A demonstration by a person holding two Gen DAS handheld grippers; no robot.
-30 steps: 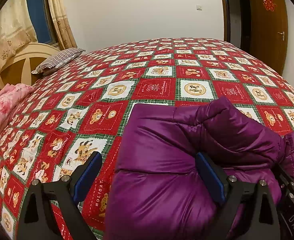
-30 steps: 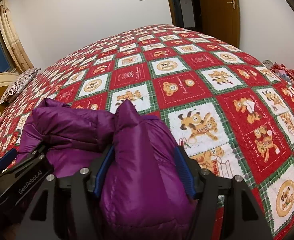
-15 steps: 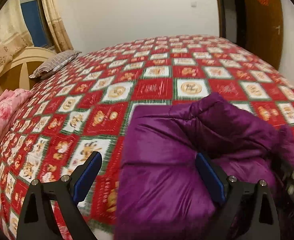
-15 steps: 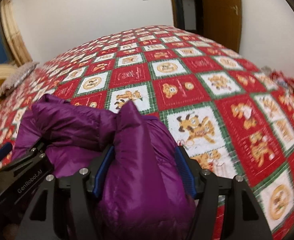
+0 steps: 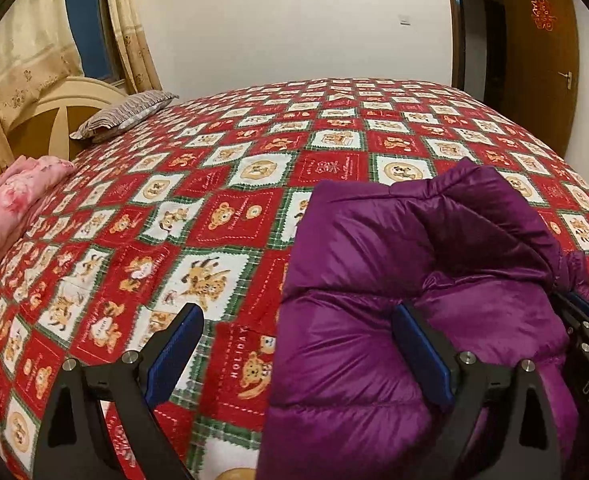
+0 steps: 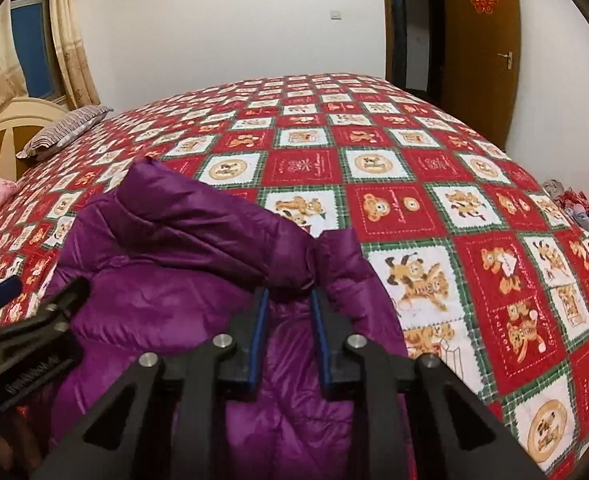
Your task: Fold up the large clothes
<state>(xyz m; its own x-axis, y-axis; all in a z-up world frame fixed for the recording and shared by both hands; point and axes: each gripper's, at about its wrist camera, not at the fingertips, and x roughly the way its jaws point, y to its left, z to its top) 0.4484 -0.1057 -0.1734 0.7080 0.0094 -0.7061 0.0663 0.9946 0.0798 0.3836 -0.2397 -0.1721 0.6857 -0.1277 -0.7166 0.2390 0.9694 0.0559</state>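
A purple puffer jacket [image 5: 394, 280] lies bunched and folded over itself on the red patterned bedspread [image 5: 234, 184]. My left gripper [image 5: 294, 332] is open wide, its left finger over the bedspread and its right finger [image 5: 418, 348] pressed into the jacket's left part. My right gripper [image 6: 288, 308] has its fingers close together, pinching a fold of the jacket [image 6: 198, 256] near its right edge. Each gripper shows at the edge of the other's view.
A pink folded blanket [image 5: 10, 208] lies at the bed's left edge. A striped pillow [image 5: 122, 114] sits by the headboard [image 5: 50, 108]. A wooden door [image 6: 482, 60] stands at the far right. Some items [image 6: 574, 208] lie on the floor right of the bed.
My right gripper has closed from wide open to a narrow pinch on a jacket fold and lifted a little. My left gripper stays open and has shifted slightly.
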